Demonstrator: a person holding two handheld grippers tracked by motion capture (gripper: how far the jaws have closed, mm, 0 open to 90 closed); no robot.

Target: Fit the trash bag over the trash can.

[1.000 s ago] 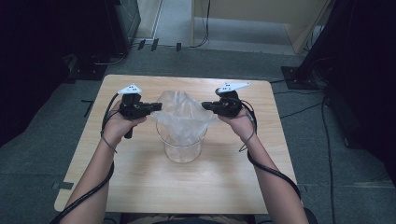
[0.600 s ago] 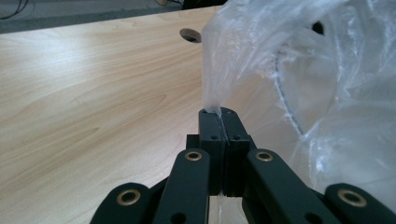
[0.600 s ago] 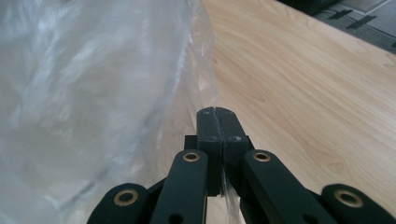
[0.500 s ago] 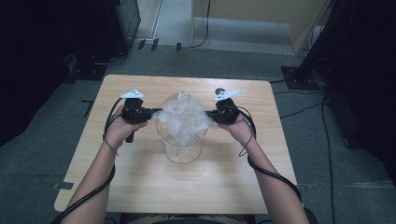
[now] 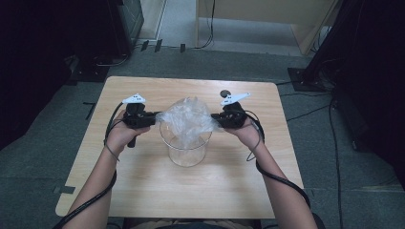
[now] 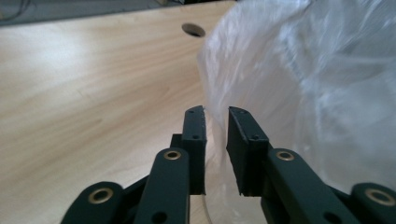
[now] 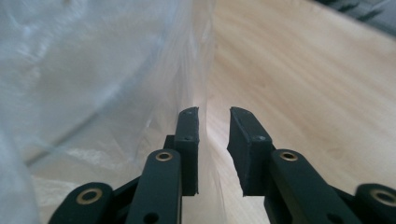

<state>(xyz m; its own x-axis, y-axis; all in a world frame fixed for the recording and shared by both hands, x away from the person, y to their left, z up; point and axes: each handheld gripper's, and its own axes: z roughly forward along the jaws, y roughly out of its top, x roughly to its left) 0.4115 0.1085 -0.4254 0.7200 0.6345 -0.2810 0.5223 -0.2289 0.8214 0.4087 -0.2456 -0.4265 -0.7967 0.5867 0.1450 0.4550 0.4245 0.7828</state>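
A clear round container [image 5: 186, 155] stands at the middle of the wooden table [image 5: 143, 191]. A thin clear plastic bag [image 5: 187, 117] sits in its mouth and puffs up above the rim. My left gripper [image 5: 155, 118] is at the bag's left edge and my right gripper [image 5: 213, 118] at its right edge. Both pairs of jaws have just been opening. In the left gripper view the bag [image 6: 303, 93] trails loosely into the gap of the left gripper [image 6: 215, 116]. In the right gripper view the film [image 7: 116, 93] runs past the right gripper [image 7: 212, 116], with the pads apart from it.
A small round hole [image 5: 224, 93] is in the tabletop behind the right gripper, seen too as the hole [image 6: 193, 30] in the left gripper view. Cables trail from both grippers along the forearms. Dark stands and cables lie on the floor around the table.
Both grippers have drawn inward and slightly down toward the container's rim. The bag, stretched wide between them before, now stands bunched as a mound over the container.
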